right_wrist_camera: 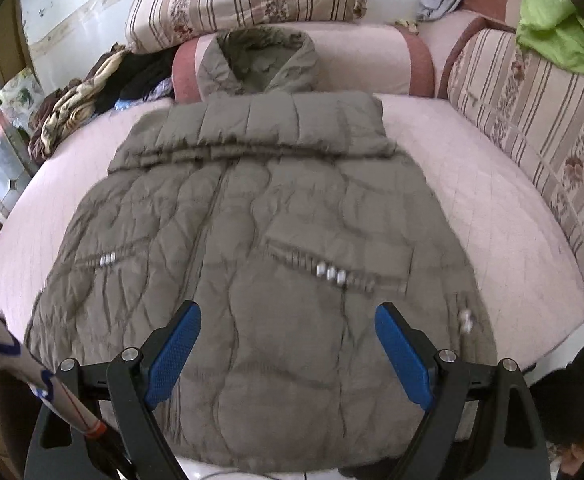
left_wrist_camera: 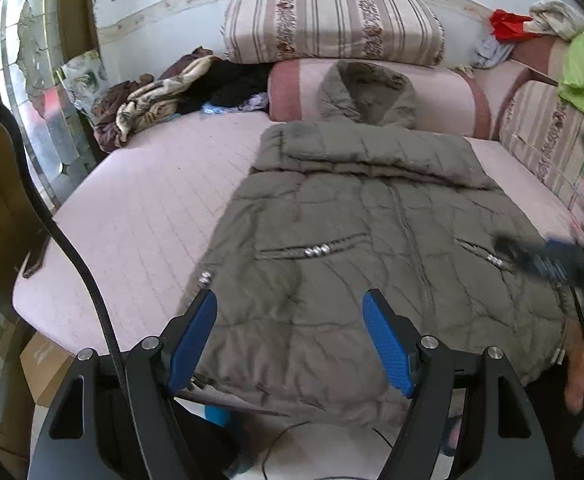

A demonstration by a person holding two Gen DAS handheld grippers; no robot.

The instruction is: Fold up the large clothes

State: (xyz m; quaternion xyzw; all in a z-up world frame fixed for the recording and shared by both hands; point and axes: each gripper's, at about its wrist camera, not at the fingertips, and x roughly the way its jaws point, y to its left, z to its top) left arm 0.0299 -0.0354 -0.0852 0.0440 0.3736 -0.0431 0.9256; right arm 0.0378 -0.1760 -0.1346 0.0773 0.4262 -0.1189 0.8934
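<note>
An olive-grey quilted puffer coat point(right_wrist_camera: 251, 240) is spread front-up on a pale pink quilted bed cover point(left_wrist_camera: 139, 208), its hood point(right_wrist_camera: 259, 64) propped against a pink bolster cushion point(right_wrist_camera: 372, 64) and its sleeves folded across the chest. The left gripper point(left_wrist_camera: 289, 334) is held with its blue-padded jaws wide apart above the coat's hem, nothing between them. The right gripper point(right_wrist_camera: 287, 350) is likewise spread wide over the hem; contact with the fabric cannot be judged, the view being blurred.
</note>
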